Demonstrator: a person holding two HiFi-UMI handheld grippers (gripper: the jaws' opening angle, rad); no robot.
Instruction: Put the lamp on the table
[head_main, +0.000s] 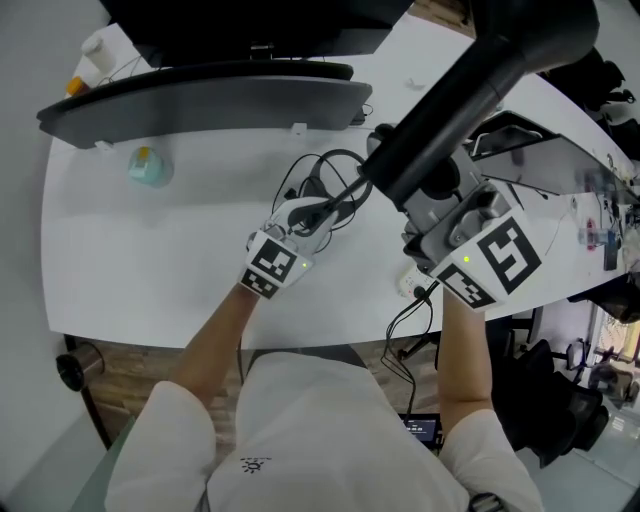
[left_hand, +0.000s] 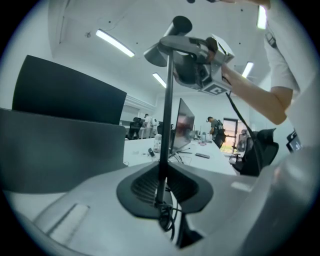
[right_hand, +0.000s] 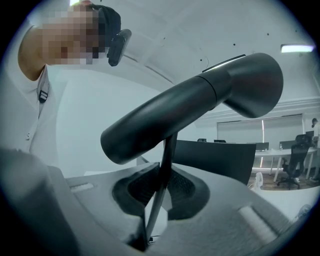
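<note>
- Left gripper (left_hand: 163, 202): fingers (left_hand: 140, 187) nearly closed, ribbed pads clamping the lamp (head_main: 480, 90) by its thin black stem (left_hand: 167, 115).
- Right gripper (right_hand: 156, 210): fingers (right_hand: 187, 192) pinch the same stem, under the smooth matte cylindrical head (right_hand: 200, 105).

Matt plastic lamp (head_main: 470, 90), smooth table (head_main: 150, 260)

The black tubular lamp head (head_main: 520, 45) is cut at the head view's top edge; the thin black stem (left_hand: 165, 125) ends hidden behind the left claw (left_hand: 165, 202).
</note>
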